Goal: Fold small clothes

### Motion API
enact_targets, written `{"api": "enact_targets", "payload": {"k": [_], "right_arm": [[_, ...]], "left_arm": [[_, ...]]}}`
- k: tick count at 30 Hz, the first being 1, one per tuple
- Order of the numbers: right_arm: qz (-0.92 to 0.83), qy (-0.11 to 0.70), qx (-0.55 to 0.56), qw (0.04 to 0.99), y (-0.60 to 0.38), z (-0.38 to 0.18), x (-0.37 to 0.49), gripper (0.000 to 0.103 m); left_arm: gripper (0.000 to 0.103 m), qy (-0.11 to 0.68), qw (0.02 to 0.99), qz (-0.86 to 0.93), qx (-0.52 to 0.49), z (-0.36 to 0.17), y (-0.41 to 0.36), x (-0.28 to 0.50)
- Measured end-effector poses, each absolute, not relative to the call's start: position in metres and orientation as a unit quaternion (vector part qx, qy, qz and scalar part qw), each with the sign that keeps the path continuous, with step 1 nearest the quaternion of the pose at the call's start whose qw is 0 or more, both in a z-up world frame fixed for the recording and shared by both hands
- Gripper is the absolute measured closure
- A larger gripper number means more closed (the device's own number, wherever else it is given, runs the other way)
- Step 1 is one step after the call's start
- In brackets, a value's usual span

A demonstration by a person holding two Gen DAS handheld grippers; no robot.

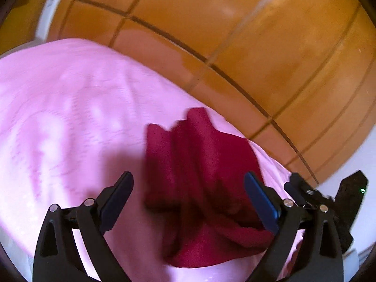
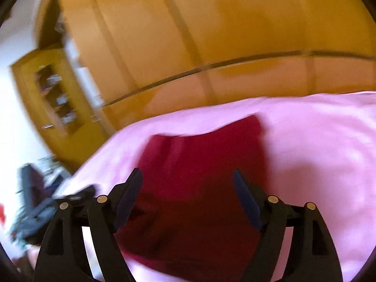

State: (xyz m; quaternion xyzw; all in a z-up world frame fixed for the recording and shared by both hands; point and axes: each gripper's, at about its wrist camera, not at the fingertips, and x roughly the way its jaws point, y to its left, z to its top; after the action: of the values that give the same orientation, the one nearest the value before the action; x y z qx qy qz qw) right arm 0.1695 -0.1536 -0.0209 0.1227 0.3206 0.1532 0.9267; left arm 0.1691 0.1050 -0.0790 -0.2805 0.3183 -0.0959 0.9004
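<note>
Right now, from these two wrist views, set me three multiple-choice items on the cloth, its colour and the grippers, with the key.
1. Where does the small cloth lie?
A. on the pink bed cover
B. on a wooden floor
C. in a basket

2. What colour is the cloth?
A. blue
B. dark red
C. white

3. How do the jaws of the left gripper and the right gripper stand?
A. both clamped on the cloth
B. one shut, one open
C. both open, nothing pinched

Key:
1 A, the cover shows all around the cloth in both views.
2 B, it reads as deep crimson against the pink.
3 C, in each view the fingers stand wide apart with the cloth lying loose below them.
</note>
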Motion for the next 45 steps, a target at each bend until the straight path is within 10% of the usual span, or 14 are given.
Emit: {"api": "enact_targets", "payload": {"k": [4,7,11,15,30,31,33,35,40,45], "right_arm": [[0.049,0.376,0.107,0.919,-0.193,-0.046,0.191,0.016],[0.018,0.418,0.09,0.904,-0.201,-0.065,0.205,0.016],[0.027,0.435,0.081,0.897,-0.19,-0.08,0.21,0.013],[0.054,0.422,0.071,0.902,-0.177,-0.074,0.203,0.013],[0.14,0.394,-0.102,0.902,-0.081,-0.093,0.17,0.01],[0.144,0.397,-0.094,0.902,-0.084,-0.091,0.171,0.01],[0.152,0.398,-0.072,0.902,-0.094,-0.085,0.173,0.01],[0.157,0.389,-0.062,0.905,-0.1,-0.078,0.172,0.01],[0.119,0.324,-0.042,0.938,-0.131,-0.043,0.162,0.008],[0.047,0.358,-0.017,0.933,-0.163,-0.051,0.182,0.007]], "left_arm": [[0.011,0.345,0.894,-0.117,-0.259,-0.074,0.081,0.194],[0.027,0.375,0.879,-0.135,-0.262,-0.082,0.068,0.216],[0.074,0.409,0.865,-0.14,-0.254,-0.095,0.06,0.234],[0.088,0.398,0.864,-0.147,-0.272,-0.088,0.08,0.227],[0.09,0.394,0.843,-0.119,-0.347,-0.134,0.135,0.193],[0.083,0.387,0.845,-0.123,-0.348,-0.131,0.134,0.192],[0.029,0.372,0.845,-0.139,-0.358,-0.122,0.133,0.189],[0.021,0.365,0.843,-0.144,-0.367,-0.116,0.133,0.187],[0.021,0.398,0.854,-0.149,-0.302,-0.105,0.104,0.196],[0.074,0.425,0.847,-0.151,-0.282,-0.12,0.086,0.202]]}}
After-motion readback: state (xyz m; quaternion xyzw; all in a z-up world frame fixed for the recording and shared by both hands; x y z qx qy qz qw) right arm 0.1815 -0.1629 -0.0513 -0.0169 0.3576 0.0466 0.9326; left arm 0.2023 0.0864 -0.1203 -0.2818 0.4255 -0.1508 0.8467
